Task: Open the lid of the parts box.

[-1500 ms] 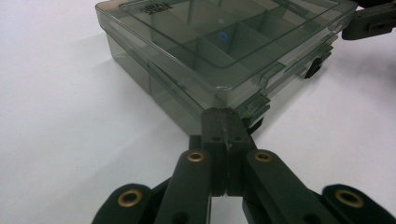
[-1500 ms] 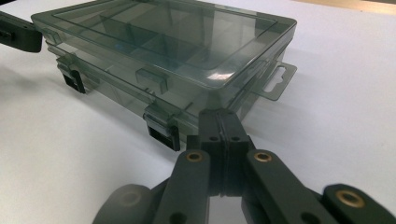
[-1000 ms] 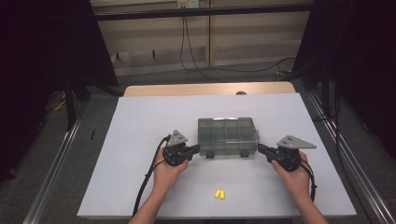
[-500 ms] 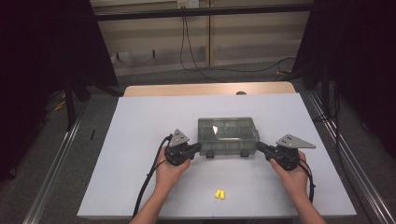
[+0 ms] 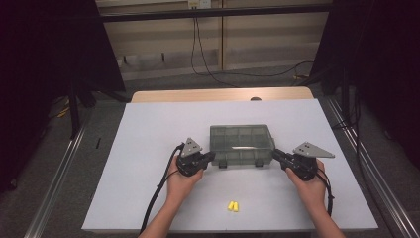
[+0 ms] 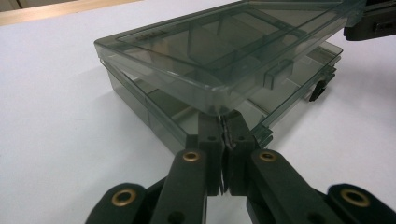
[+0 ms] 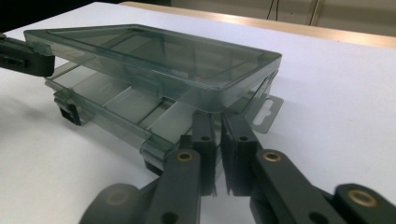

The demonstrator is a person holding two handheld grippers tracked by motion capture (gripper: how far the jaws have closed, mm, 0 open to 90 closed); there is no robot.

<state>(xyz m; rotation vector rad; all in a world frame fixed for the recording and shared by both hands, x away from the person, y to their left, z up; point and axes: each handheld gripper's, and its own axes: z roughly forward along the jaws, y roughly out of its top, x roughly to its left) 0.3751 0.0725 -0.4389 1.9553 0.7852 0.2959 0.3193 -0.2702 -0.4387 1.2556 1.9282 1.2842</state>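
Since the smoky grey see-thru plastic compartment box (image 5: 241, 144) sits btwn the two claws w/ its hinged lid (image 6: 224, 51) only part raised, the main risk is the lid dropping back. The left claw (image 6: 223, 116) is closed tight, tips tucked right under the lid's near corner, gripping nothing I can see. The right claw (image 7: 218, 116) has just been easing apart to a thin slit, nothing btwn the pads, tips likewise under its corner. So the lid looks propped, not pinched; if either tip slides out sideways, it likely slaps down. Uneven lifting could twist the lid or drag the light base across the white bench (image 5: 148, 148).

Pose: both forearms come in low, left hand (image 5: 182, 181) and right hand (image 5: 309, 186) angled inward, each claw near level and pointing at the box's front corners. Two small yellow foam plugs (image 5: 233, 206) lie nearer the person than both claws, well apart from the box.
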